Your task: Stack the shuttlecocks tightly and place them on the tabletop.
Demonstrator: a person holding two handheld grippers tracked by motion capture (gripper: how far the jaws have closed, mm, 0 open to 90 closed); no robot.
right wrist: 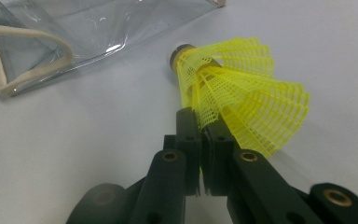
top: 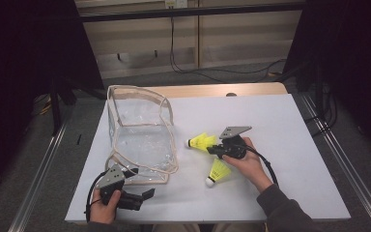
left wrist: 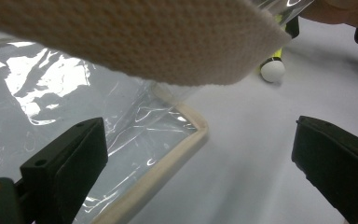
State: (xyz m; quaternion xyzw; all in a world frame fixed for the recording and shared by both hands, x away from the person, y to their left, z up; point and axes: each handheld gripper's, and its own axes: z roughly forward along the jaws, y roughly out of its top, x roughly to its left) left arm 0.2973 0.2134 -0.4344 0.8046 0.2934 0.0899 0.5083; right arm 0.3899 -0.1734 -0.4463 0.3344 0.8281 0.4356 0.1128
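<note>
Overhead, the high view shows a white table [top: 294,125] carrying a clear bag [top: 142,137] with cream edging at the left; no object is visible inside it, and no writing is legible on anything. The left gripper [top: 145,195] lies at the near left, just beside the bag's near edge. The right gripper [top: 211,149] sits right of the bag, at a yellow shuttlecock [top: 200,141]. A second shuttlecock [top: 217,172] lies just nearer, apart from the jaws.

In the left gripper view, the jaws stand wide apart with nothing between them; the bag's trimmed corner [left wrist: 186,135] lies just beyond the left jaw.

In the right gripper view, the jaws are pressed nearly together, pinching the edge of the yellow shuttlecock's [right wrist: 242,98] mesh skirt. Its cork end points toward the bag [right wrist: 88,32].
</note>
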